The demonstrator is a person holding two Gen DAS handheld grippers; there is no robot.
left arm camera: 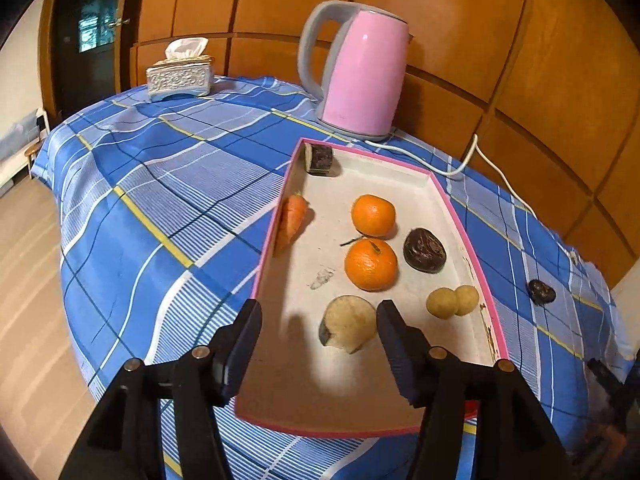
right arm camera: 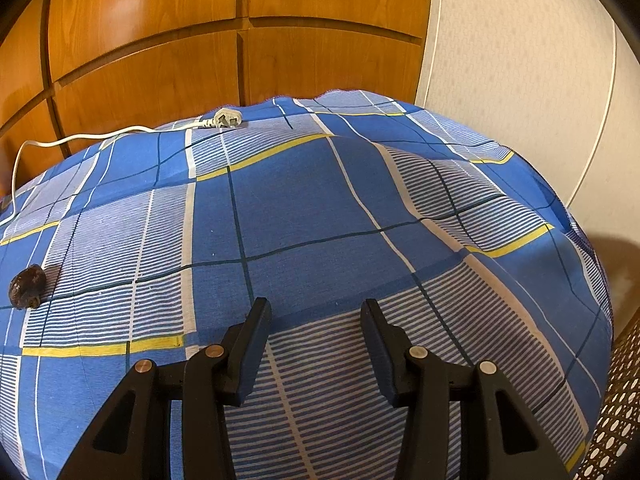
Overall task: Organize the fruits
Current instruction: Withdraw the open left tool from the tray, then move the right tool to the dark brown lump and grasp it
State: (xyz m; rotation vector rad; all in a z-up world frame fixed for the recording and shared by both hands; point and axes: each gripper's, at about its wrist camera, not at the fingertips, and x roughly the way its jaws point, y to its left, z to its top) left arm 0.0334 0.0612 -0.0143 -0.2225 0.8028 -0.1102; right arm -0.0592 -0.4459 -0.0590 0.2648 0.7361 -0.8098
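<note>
Inside the pink-rimmed tray (left arm camera: 460, 216) lie two oranges (left arm camera: 371, 264), a carrot (left arm camera: 294, 216) and other produce. Both claws gape with nothing gripped: the left claw (left arm camera: 318, 320) over a pale fruit (left arm camera: 349, 322), the right claw (right arm camera: 316, 312) over bare tabletop (right arm camera: 300, 208). One dark fruit (right arm camera: 27, 286) sits outside.

Glossy wood wall panels (left arm camera: 520, 40), pale plank floor (left arm camera: 28, 280), patterned wallpaper (right arm camera: 520, 60).
</note>
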